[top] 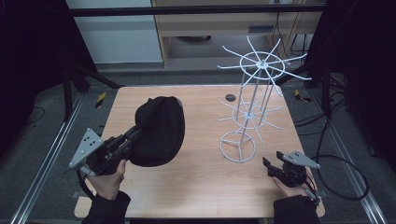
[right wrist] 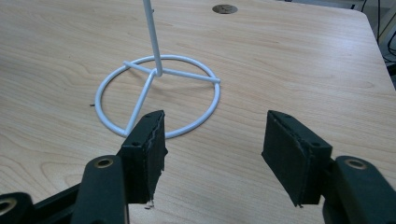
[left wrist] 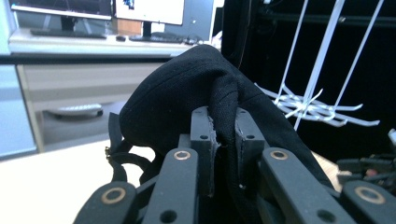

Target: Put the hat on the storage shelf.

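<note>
1. The left tongs (top: 133,135) are pinched on a fold of a black cap (top: 159,130); in the left gripper view the cloth is squeezed into a thin ridge between the two jaws, with the crown bulging up just beyond them.
2. The cap hangs from that pinch, out ahead of the left tongs and above the bench (top: 201,186); whether its lower edge touches the wood I cannot tell.
3. The fabric looks soft and light. It drapes and creases, so it should sag and swing if moved quickly, but it seems in no danger of breaking.
4. A pinch on a single fold may slip. A thicker seam or the rim band would probably give a surer hold; a strap with a small buckle (left wrist: 108,150) dangles below the crown, to the left of the jaws.
5. The right tongs (right wrist: 212,154) are spread wide with nothing between them, hovering low over the bench.
6. Just ahead of the right tongs stands a white wire rack (top: 250,112), its ring base (right wrist: 159,95) flat on the wood and its spoked arms raised above.
7. The rack looks thin and light, so a snagged cap could tip it; steadying the base may be wise.
</note>
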